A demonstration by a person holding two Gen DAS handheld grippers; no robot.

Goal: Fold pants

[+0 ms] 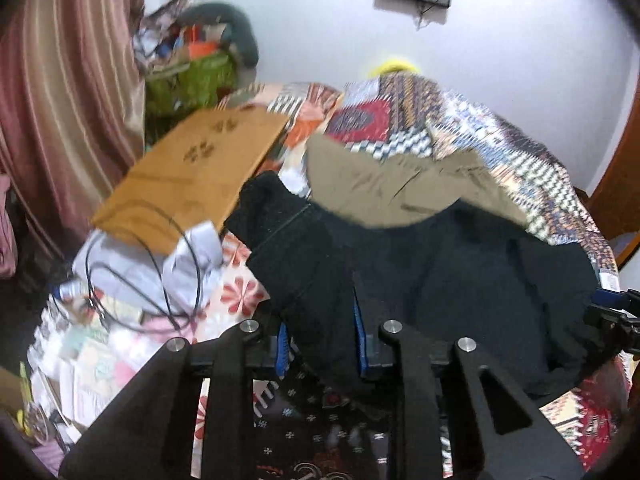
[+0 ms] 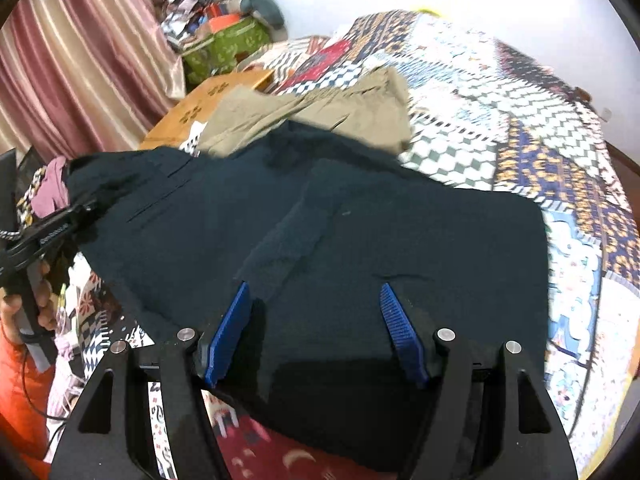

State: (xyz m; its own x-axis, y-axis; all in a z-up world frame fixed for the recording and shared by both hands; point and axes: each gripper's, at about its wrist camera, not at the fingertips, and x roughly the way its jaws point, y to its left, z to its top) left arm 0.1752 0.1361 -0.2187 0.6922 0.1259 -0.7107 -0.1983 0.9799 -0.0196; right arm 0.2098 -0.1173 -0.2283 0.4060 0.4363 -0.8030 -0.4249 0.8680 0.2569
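Note:
The dark navy pants [image 2: 360, 232] lie spread on the patterned bedspread [image 2: 520, 128]. In the left wrist view the pants [image 1: 460, 272] fill the middle, and a bunched part of them runs between the blue pads of my left gripper [image 1: 320, 344], which is shut on it. My right gripper [image 2: 316, 324] is open, its blue pads [image 2: 230, 332] set wide apart over the near edge of the pants. The left gripper also shows at the left of the right wrist view [image 2: 52, 228], at the pants' far corner.
Khaki pants [image 2: 320, 108] lie folded behind the dark pants. An orange board [image 1: 192, 176] rests on the bed's left side. A green bag [image 1: 192, 80] with clutter stands by the striped curtain [image 1: 60, 100]. Cables and papers [image 1: 132, 280] lie at the left.

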